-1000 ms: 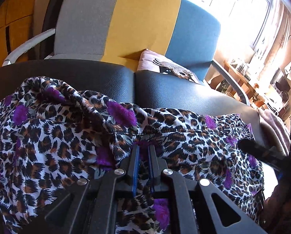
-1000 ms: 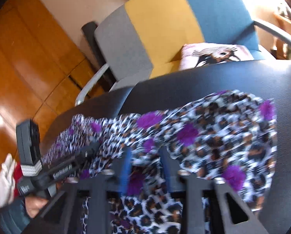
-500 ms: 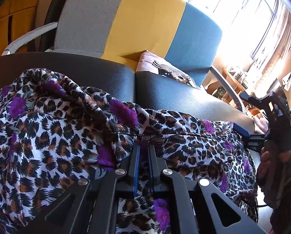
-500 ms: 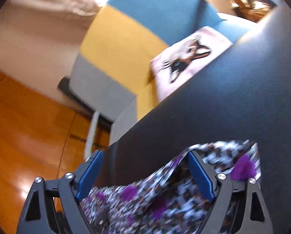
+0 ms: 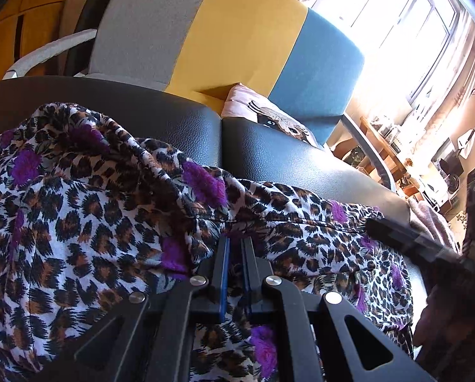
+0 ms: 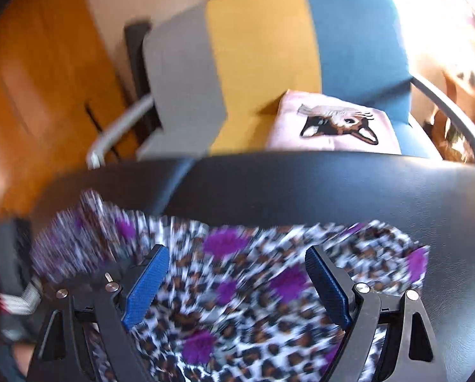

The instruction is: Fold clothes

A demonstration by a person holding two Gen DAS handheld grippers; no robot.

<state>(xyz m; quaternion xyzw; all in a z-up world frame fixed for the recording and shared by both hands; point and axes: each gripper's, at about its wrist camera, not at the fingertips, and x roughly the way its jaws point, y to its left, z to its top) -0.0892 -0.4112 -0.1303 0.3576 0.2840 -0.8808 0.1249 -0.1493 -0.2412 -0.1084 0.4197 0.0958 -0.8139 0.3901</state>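
Note:
A leopard-print garment with purple flowers (image 5: 94, 222) lies crumpled on a black leather surface (image 5: 285, 159). My left gripper (image 5: 235, 242) is shut on a fold of it near the garment's middle, with cloth pinched between the blue pads. In the right wrist view my right gripper (image 6: 234, 254) stands wide open just above the garment (image 6: 237, 302), nothing pressed between its blue pads (image 6: 148, 280). The view is motion-blurred. A dark finger of the right gripper (image 5: 412, 245) and a hand (image 5: 444, 328) show at the right edge of the left wrist view.
Behind the black surface (image 6: 301, 184) stands a chair with a grey, yellow and blue back (image 5: 237, 31) and white armrests. A pink cushion with an animal face (image 6: 332, 121) lies on its seat. A bright window and cluttered shelves are at far right; wooden panels at left.
My right gripper opened wide and let go of the cloth, swung off toward the garment's right edge, then came back over it. The left gripper kept its pinch and stayed put.

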